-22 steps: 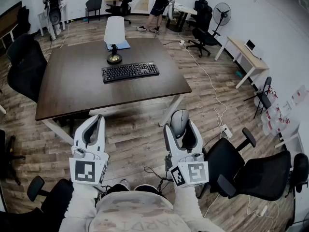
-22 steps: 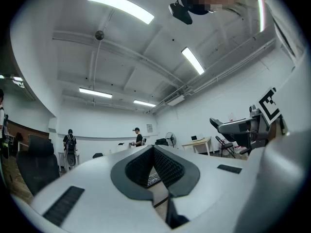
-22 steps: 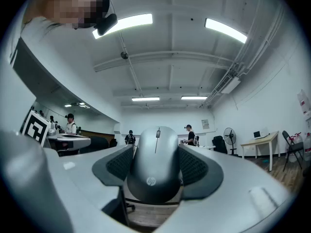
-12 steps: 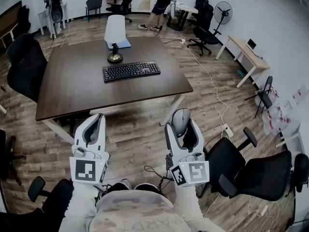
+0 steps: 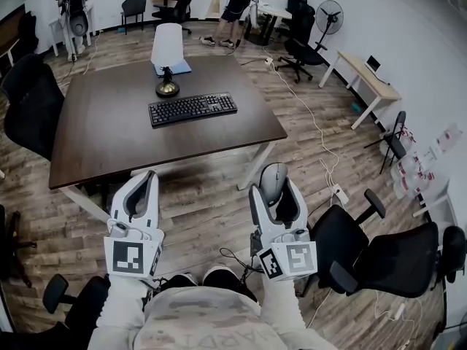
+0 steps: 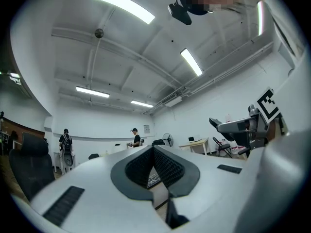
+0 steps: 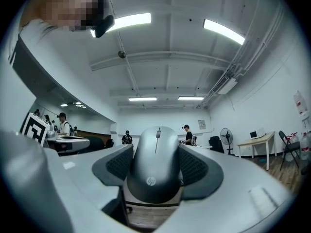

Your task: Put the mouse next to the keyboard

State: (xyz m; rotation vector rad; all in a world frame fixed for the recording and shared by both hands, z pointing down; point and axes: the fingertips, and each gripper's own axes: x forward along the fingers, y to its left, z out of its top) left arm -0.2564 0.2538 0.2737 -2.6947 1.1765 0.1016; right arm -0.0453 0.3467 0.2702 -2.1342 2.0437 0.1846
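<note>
A grey mouse (image 5: 273, 179) sits between the jaws of my right gripper (image 5: 274, 189), which is shut on it, held low in front of me over the wood floor. In the right gripper view the mouse (image 7: 155, 164) fills the gap between the pads (image 7: 119, 165). My left gripper (image 5: 143, 187) is beside it at the left, shut and empty; its pads (image 6: 167, 169) meet at the tip. The black keyboard (image 5: 193, 109) lies on the dark brown table (image 5: 109, 141) ahead, well beyond both grippers.
A lamp with a white shade (image 5: 167, 57) stands on the table just behind the keyboard. Black office chairs stand at my right (image 5: 387, 257) and at the table's left (image 5: 29, 100). Cables (image 5: 321, 152) run over the floor at the right. A person (image 5: 237, 6) stands at the back.
The table and keyboard have shifted slightly left in the head view. Both grippers stay as they were, with the mouse still in the right one.
</note>
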